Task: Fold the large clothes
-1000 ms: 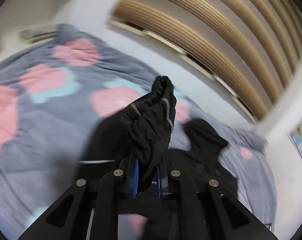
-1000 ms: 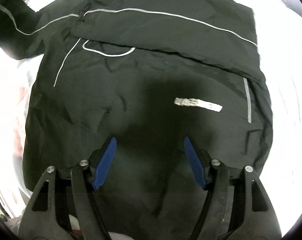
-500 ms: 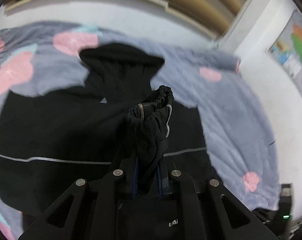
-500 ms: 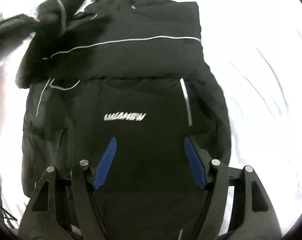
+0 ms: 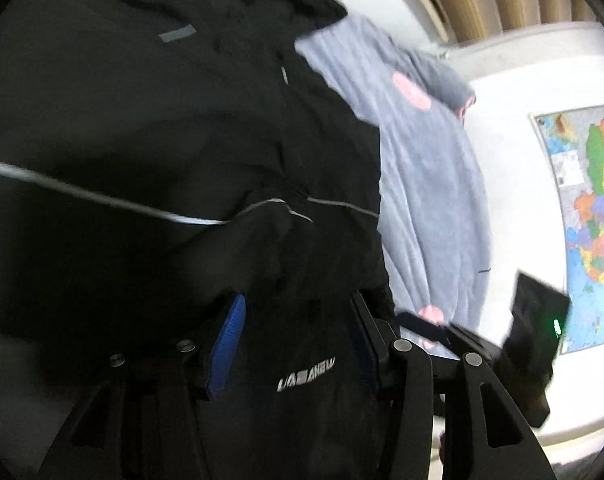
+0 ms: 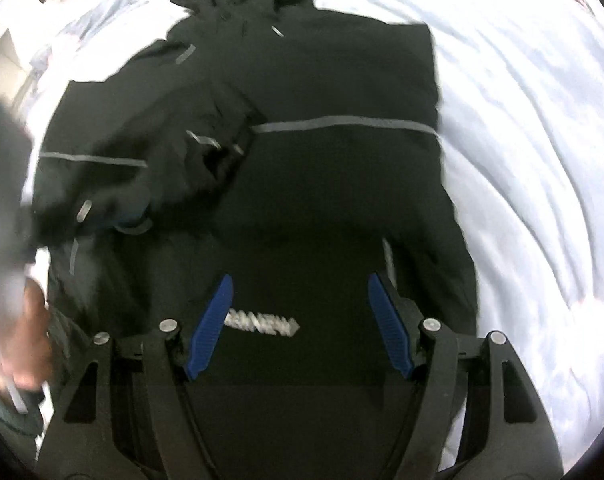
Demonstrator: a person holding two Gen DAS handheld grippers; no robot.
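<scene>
A black hooded jacket (image 6: 322, 176) with thin grey stripes and a white chest logo (image 6: 262, 326) lies flat on the bed, hood at the far end. Its left sleeve (image 6: 142, 184) is folded across the front. My left gripper (image 5: 298, 308) is open and empty, hovering over the jacket (image 5: 162, 128) near the logo (image 5: 306, 374). My right gripper (image 6: 300, 292) is open and empty above the jacket's lower front.
A grey bedspread with pink patches (image 5: 430, 184) covers the bed and looks washed-out white in the right wrist view (image 6: 522, 160). A wall map (image 5: 590, 208) hangs at right. A dark device with a green light (image 5: 538, 320) stands beside the bed. A blurred hand (image 6: 18, 320) shows at left.
My left gripper carried the sleeve cuff over the jacket, let it go and opened; the sleeve now lies across the front. My right gripper stayed open and drew back slightly towards the hem.
</scene>
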